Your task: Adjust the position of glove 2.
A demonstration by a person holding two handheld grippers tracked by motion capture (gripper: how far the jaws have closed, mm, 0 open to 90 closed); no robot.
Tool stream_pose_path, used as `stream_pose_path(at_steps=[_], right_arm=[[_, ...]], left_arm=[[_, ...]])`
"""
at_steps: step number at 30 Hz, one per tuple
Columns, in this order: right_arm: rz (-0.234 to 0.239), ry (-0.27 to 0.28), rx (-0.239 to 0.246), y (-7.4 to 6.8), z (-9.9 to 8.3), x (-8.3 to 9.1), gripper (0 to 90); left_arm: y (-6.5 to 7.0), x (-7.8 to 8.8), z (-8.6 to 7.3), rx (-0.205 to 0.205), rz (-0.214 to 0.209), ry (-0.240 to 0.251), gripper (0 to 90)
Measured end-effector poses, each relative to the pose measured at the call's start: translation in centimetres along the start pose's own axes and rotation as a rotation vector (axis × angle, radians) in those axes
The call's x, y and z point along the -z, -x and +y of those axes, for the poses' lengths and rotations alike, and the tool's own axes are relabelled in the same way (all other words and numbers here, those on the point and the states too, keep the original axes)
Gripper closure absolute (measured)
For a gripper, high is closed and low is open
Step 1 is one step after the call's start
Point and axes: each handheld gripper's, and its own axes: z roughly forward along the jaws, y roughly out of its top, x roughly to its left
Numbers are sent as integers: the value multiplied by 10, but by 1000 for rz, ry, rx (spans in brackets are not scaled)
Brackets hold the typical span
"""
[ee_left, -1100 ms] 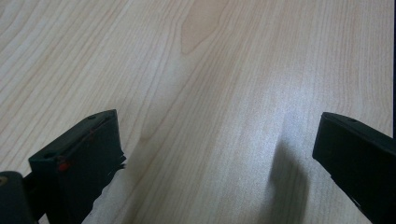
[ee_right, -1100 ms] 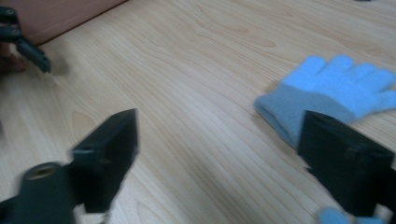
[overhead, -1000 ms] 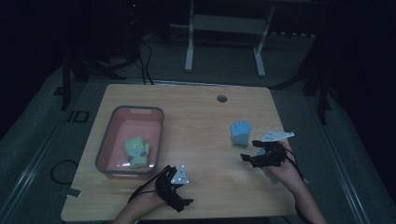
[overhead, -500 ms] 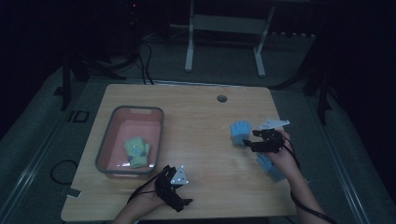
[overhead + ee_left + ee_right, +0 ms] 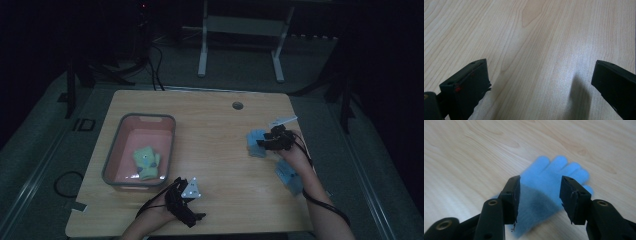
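Observation:
A blue glove (image 5: pixel 254 141) lies flat on the wooden table (image 5: pixel 220 125), right of centre. My right gripper (image 5: pixel 263 142) hangs right over it. In the right gripper view the glove (image 5: pixel 554 170) lies between the two black jaws of that gripper (image 5: pixel 540 182). The jaws have just been closing and stand half apart, with their pads clear of the fabric. A second blue glove (image 5: pixel 289 178) lies beside the right forearm. My left gripper (image 5: pixel 190 205) rests near the front edge, its jaws (image 5: pixel 540 65) wide open over bare wood.
A grey-rimmed pink bin (image 5: pixel 115 150) stands at the left and holds green gloves (image 5: pixel 145 161). A round cable hole (image 5: pixel 237 105) sits near the far edge. A small white card (image 5: pixel 281 121) lies beyond the right hand.
My right gripper has moved from the table's right side up and left onto the blue glove, and its jaws have narrowed. The left gripper has stayed still.

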Motion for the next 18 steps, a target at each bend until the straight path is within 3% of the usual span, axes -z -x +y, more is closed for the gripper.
stream_pose_path(at_steps=[4,7,11,13,15,18], right_arm=[[5,-29,-33,5,-1,-12,552],[1,-65,-32,5,-3,-21,556],[-19,-85,-5,1,-5,-28,576],[-15,-86,-5,1,-5,-28,620],[-7,-93,-11,0,-5,-27,730],[-12,-103,-6,-4,-3,-27,794]], left_arm=[[-1,0,0,-1,-1,2,16],[1,-1,0,-21,4,-17,16],[1,0,0,-15,2,-3,16],[2,-1,0,-16,3,-3,15],[2,-1,0,-22,1,-7,16],[3,-2,0,-28,4,-13,16]])
